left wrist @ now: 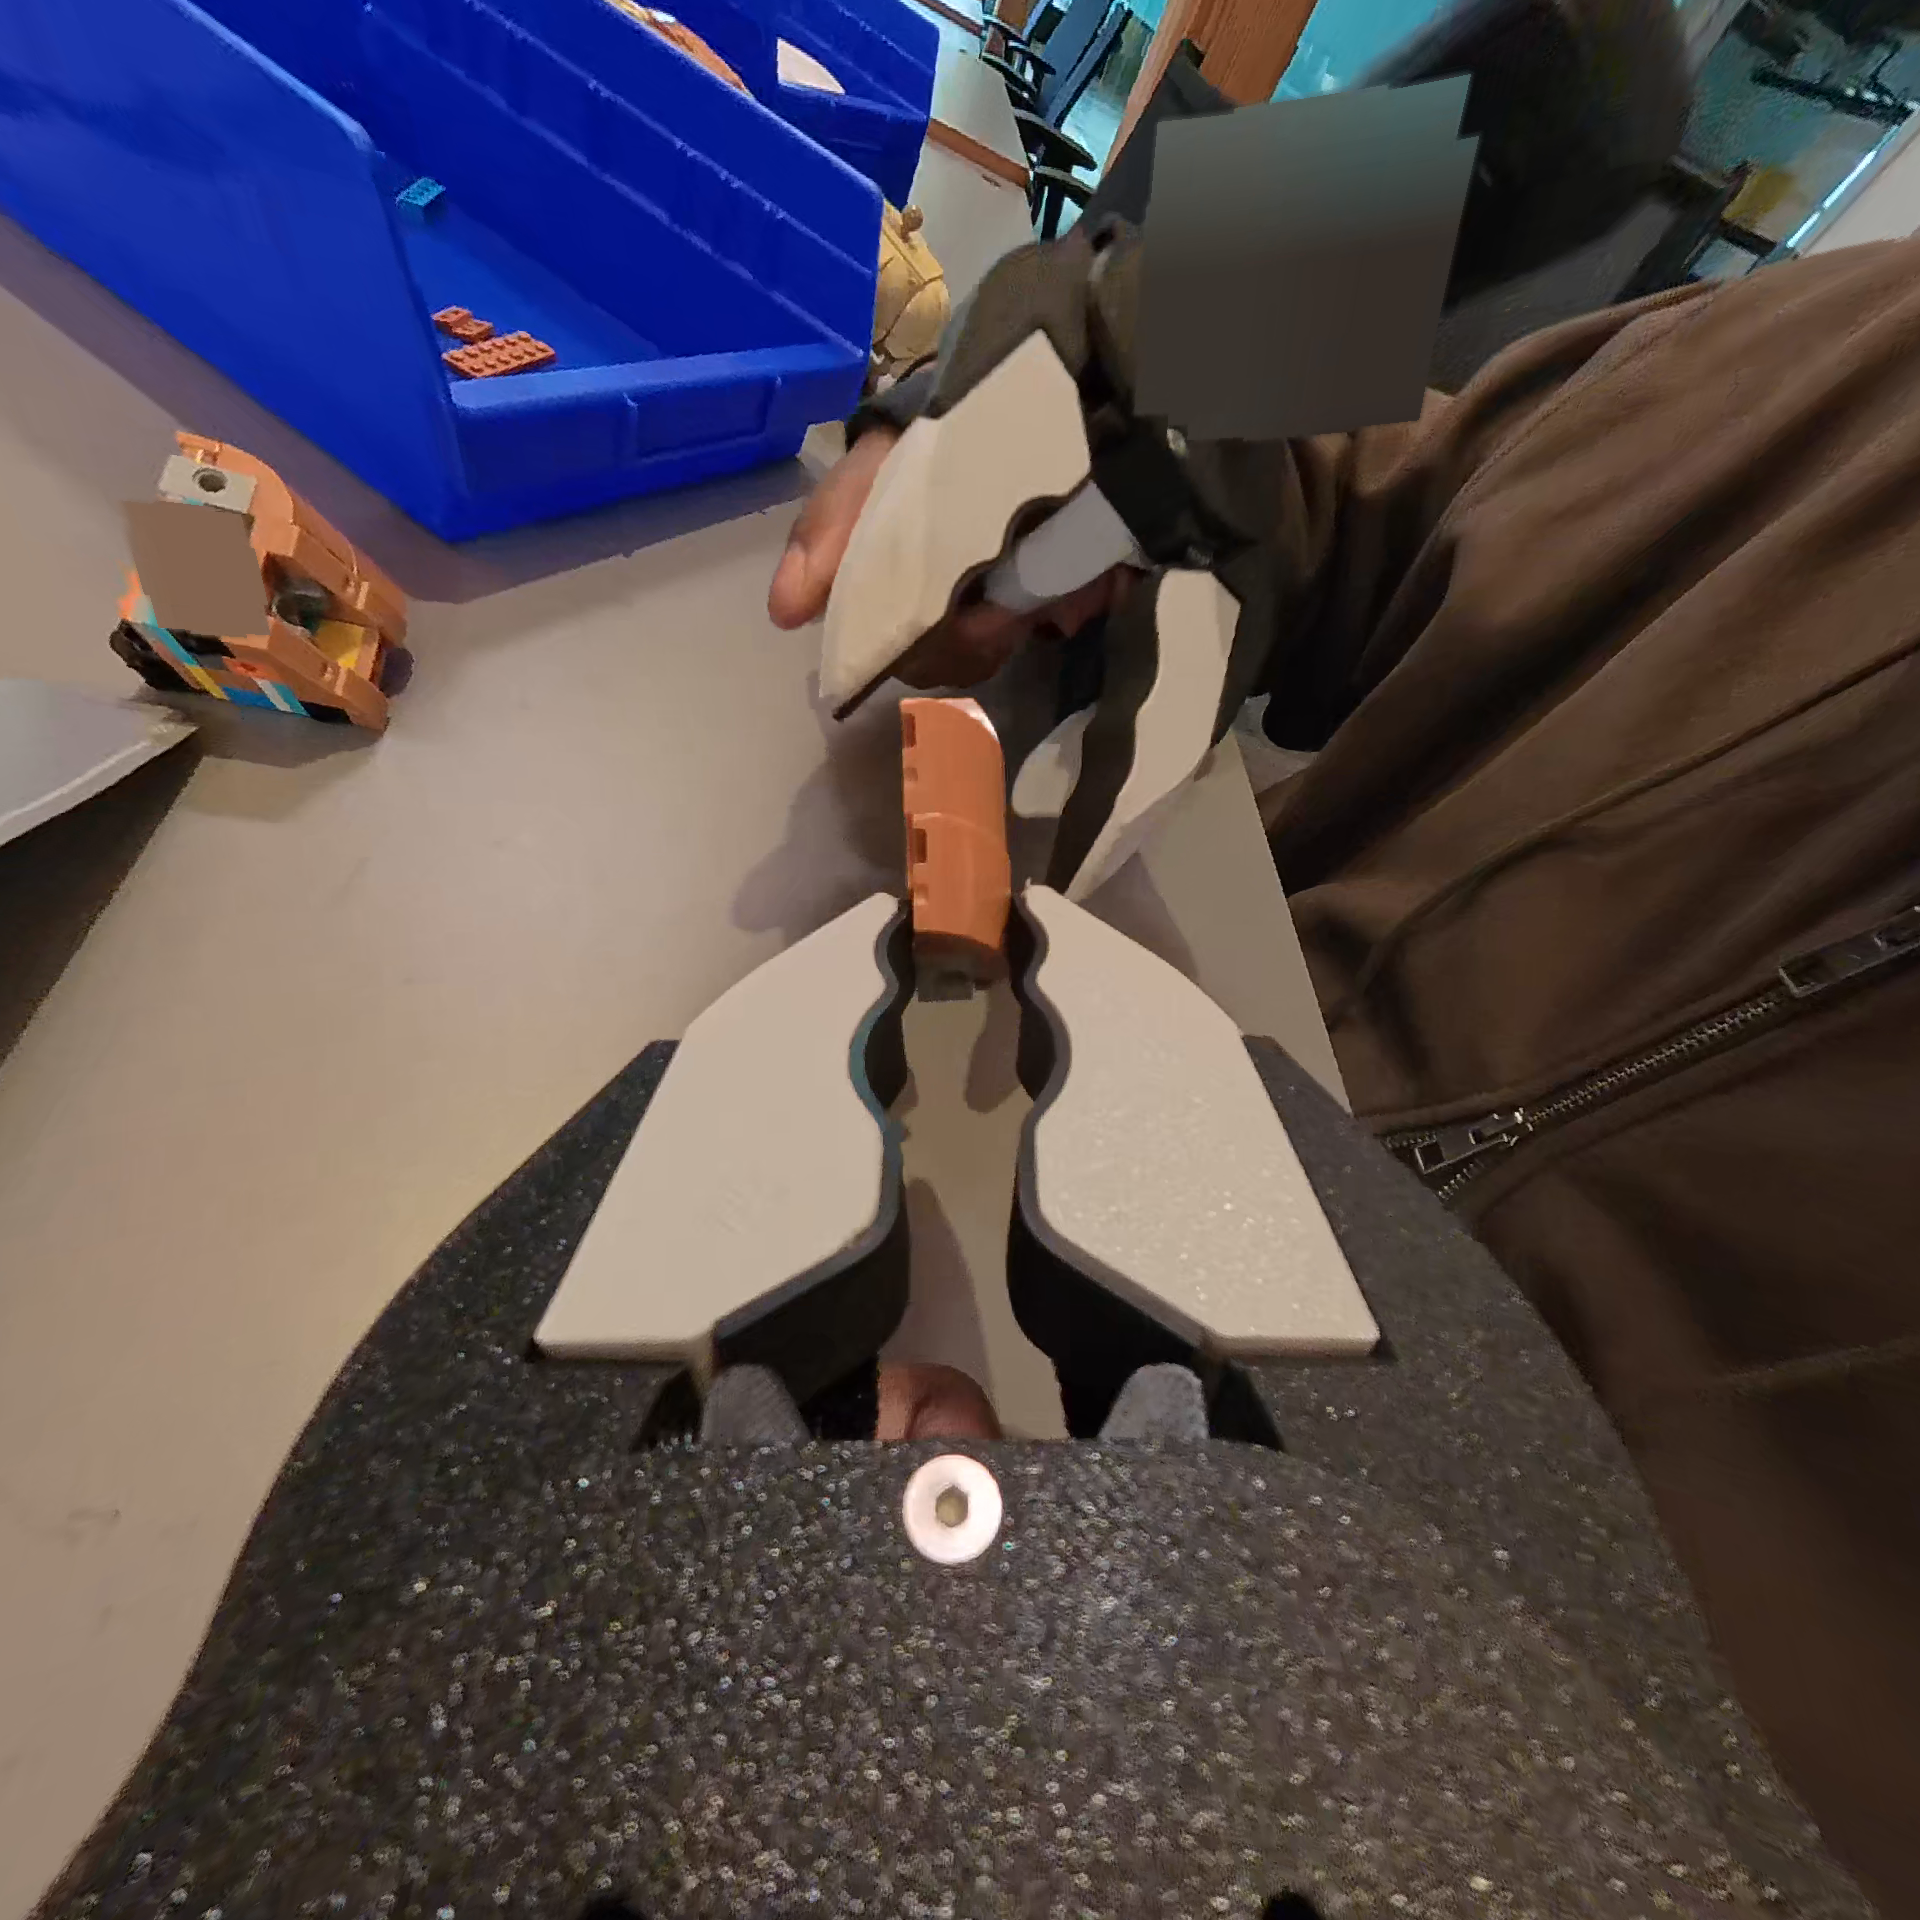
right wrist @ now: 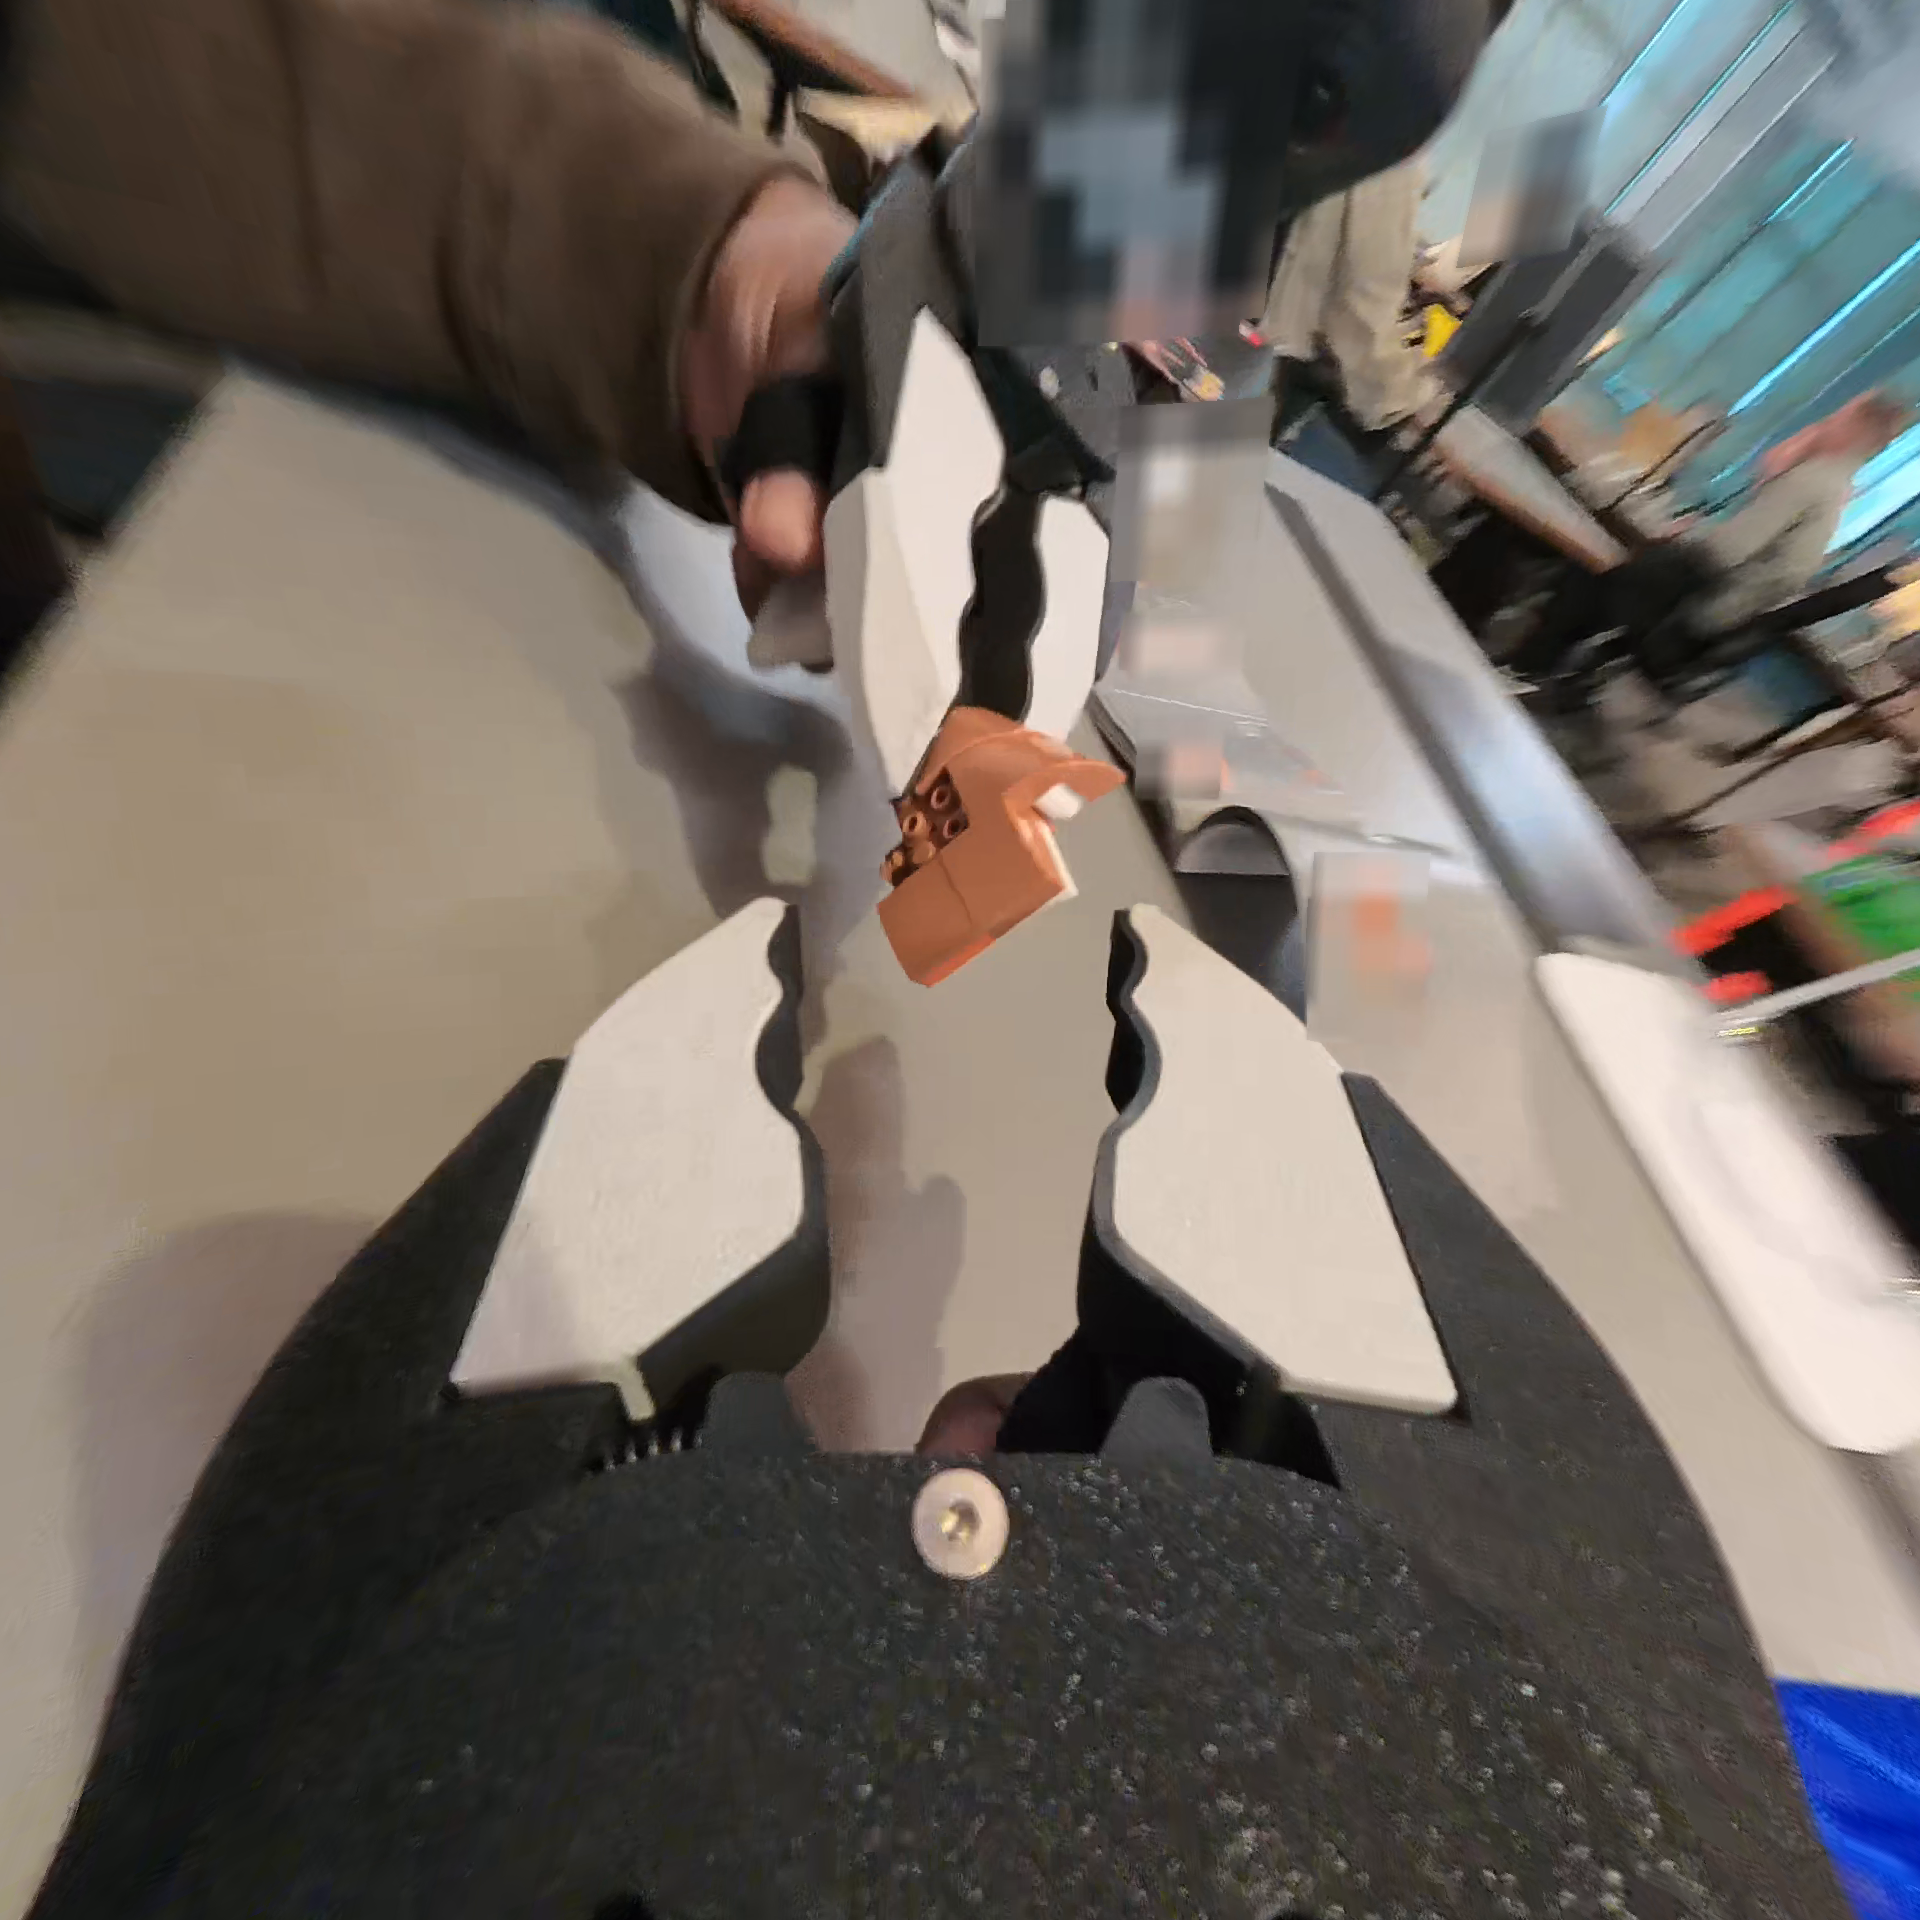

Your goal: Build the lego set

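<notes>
A: Where is the piece we're working on?

B: The left gripper (left wrist: 958, 914) has it. Its fingers (left wrist: 790, 1091) are clenched on the near end of a small orange-brown brick cluster (left wrist: 954, 821), which sticks out forward above the bench (left wrist: 416, 987), off the surface.

A: And the right gripper?

B: The right gripper (right wrist: 948, 920) is released, fingers spread wide with nothing between them. The cluster hangs just ahead of its tips, not touching either one as far as I can tell; that view is blurred.

A: How do you expect the cluster to handle?

B: Light and stiff, hard plastic, so it won't deform. The curved outer faces look smooth and likely slippery. I'd judge the seams between bricks to be the weak spot: a twist could pop them apart.

A: So where should the right side take hold?

B: Across the flat side faces at the free end, squarely, avoiding the rounded top and the thin lip that juts out.

A: What else is nearby?

B: A partly built model (left wrist: 270, 613) sits on the bench to the left, beside a blue bin (left wrist: 665, 416) holding a few flat orange plates (left wrist: 499, 353).
</notes>
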A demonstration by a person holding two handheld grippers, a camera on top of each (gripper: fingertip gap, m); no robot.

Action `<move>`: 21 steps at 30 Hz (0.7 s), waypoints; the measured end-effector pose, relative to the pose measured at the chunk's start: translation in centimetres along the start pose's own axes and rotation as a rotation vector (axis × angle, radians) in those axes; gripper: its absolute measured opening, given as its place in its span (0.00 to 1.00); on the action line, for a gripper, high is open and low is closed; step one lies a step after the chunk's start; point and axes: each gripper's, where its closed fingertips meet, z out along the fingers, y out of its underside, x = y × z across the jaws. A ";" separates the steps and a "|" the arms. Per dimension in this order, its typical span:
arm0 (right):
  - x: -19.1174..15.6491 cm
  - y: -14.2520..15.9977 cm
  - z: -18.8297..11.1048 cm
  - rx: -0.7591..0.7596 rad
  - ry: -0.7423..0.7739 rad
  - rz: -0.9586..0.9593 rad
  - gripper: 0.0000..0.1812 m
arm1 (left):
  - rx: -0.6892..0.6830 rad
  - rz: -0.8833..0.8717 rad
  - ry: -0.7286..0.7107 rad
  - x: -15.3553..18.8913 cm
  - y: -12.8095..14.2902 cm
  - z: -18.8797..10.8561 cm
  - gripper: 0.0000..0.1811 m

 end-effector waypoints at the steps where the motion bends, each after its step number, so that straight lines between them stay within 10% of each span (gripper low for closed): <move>1: -0.1 0.0 0.0 0.005 -0.021 0.042 0.30 | -0.004 0.007 0.001 0.1 0.0 0.1 0.09; 21: 0.0 0.1 0.1 0.064 -0.099 0.257 0.11 | 0.002 0.078 -0.044 0.0 -0.2 0.5 0.10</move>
